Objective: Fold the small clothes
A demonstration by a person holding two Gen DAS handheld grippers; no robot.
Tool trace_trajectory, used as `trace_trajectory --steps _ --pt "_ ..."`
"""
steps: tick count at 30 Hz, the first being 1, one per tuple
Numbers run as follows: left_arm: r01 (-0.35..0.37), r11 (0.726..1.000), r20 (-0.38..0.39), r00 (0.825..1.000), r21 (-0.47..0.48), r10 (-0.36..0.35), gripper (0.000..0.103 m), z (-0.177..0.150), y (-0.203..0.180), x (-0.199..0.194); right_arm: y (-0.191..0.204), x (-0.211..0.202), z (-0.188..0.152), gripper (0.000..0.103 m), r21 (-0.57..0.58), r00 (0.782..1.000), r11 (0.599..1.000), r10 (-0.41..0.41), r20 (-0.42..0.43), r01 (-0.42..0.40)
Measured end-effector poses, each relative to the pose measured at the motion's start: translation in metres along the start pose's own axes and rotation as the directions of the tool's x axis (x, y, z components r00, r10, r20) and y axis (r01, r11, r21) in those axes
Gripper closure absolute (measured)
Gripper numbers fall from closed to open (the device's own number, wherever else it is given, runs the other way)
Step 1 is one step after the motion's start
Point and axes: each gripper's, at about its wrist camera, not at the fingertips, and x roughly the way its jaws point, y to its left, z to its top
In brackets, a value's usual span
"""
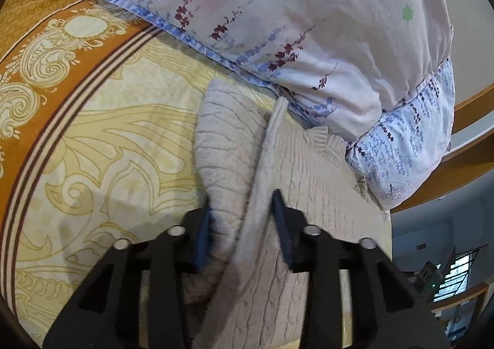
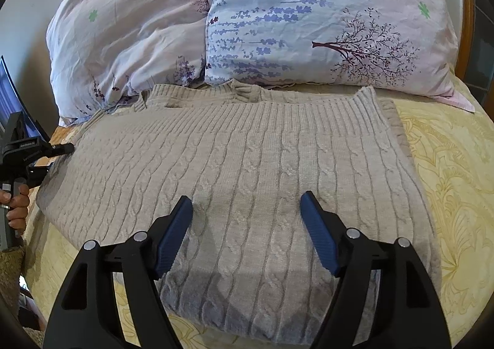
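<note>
A beige cable-knit sweater (image 2: 247, 164) lies partly folded on the bed, its ribbed hem toward the pillows. In the left wrist view my left gripper (image 1: 244, 204) has its blue pads on either side of a raised fold of the sweater (image 1: 234, 164), with a sleeve bunched on the left. Its jaws stand partly apart around the fabric; a firm pinch cannot be made out. My right gripper (image 2: 247, 204) is open and empty just above the middle of the sweater. The left gripper (image 2: 58, 148) also shows at the sweater's left edge in the right wrist view.
Two floral pillows (image 2: 308, 25) lie right behind the sweater at the head of the bed. The yellow patterned bedsheet (image 2: 447, 164) spreads to the right, with an orange border (image 1: 31, 86). The wooden bed frame (image 1: 463, 164) runs along the bed edge.
</note>
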Motion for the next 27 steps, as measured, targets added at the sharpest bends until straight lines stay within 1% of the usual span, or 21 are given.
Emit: trace_trajectory --steps 1,2,4,6,8,11,14,18,21,27 --pt "-0.001 1.000 0.000 1.000 0.002 0.001 0.078 -0.001 -0.001 0.000 -0.001 -0.001 0.000 0.029 0.007 1.000 1.000 0.006 0.001 -0.006" --pt "-0.004 1.000 0.001 1.000 0.004 0.004 0.081 -0.001 -0.004 0.000 -0.001 -0.002 0.000 0.029 0.013 1.000 1.000 0.010 0.002 -0.010" --pt "0.003 1.000 0.008 1.000 0.002 -0.003 0.083 -0.001 -0.007 -0.002 -0.005 -0.005 0.001 0.029 0.035 1.000 0.999 0.031 0.005 -0.031" --pt "0.035 0.999 0.020 0.999 -0.011 -0.034 0.084 -0.001 -0.011 -0.007 -0.012 -0.009 0.002 0.029 0.077 0.998 0.995 0.068 0.014 -0.069" --pt "0.081 0.997 0.035 0.996 -0.014 -0.080 0.085 0.000 -0.022 -0.014 -0.018 -0.013 0.001 0.029 0.108 0.995 0.990 0.094 0.023 -0.096" --pt "0.134 0.991 0.057 0.989 -0.003 -0.134 0.086 -0.001 -0.042 -0.021 -0.026 -0.022 0.001 0.029 0.137 0.994 0.985 0.102 0.047 -0.108" --pt "0.204 0.979 0.073 0.976 0.012 -0.204 0.087 -0.003 -0.066 -0.025 -0.034 -0.030 0.001 0.029 0.157 0.992 0.981 0.104 0.071 -0.114" --pt "0.308 0.950 0.065 0.948 0.050 -0.310 0.087 -0.008 -0.106 -0.021 -0.044 -0.039 -0.002 0.029 0.177 0.988 0.975 0.118 0.099 -0.134" --pt "0.340 0.937 0.043 0.938 0.080 -0.344 0.088 -0.014 -0.134 -0.010 -0.051 -0.045 -0.005 0.029 0.186 0.986 0.973 0.117 0.115 -0.138" --pt "0.396 0.909 -0.040 0.918 0.128 -0.395 0.088 -0.034 -0.197 0.029 -0.070 -0.059 -0.010 0.029 0.221 0.983 0.966 0.102 0.153 -0.135"
